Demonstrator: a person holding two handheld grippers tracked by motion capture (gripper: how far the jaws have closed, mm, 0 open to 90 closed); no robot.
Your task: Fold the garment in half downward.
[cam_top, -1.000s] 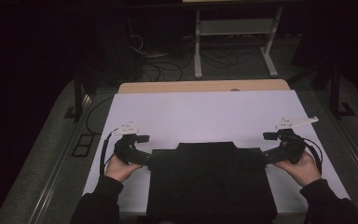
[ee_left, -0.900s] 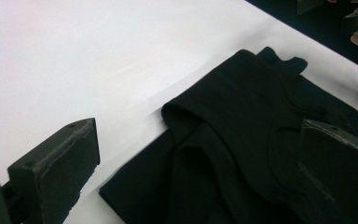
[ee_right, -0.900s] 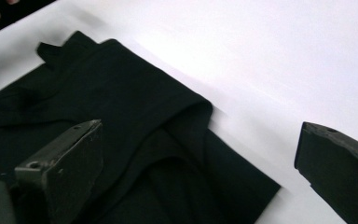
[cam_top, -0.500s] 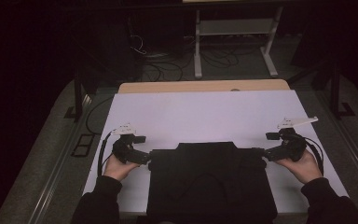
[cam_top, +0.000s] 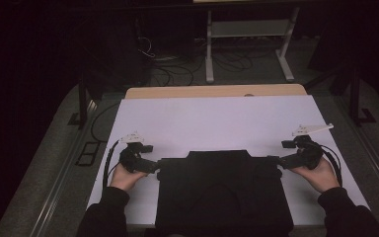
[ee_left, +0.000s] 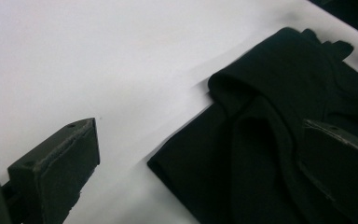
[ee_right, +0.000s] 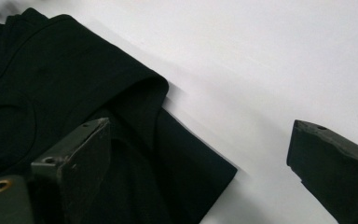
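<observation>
Both tools at the garment's side edges
Left tool (cam_top: pixel 150 167) and right tool (cam_top: pixel 282 161) gape wide, holding nothing; black garment (cam_top: pixel 222 192) lies folded on bench (cam_top: pixel 217 123), grab not yet made

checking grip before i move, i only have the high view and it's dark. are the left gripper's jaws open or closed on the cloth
Observer: Open. In the left gripper view the left gripper has its jaws wide apart, one over the white table, one over the black garment.
Operator: and the right one
Observer: The right gripper is open too, one jaw over the cloth, the other over bare table.
Operator: is the edge flat there
Observer: No, a folded-over layer runs along the garment's edge beside each gripper.
</observation>
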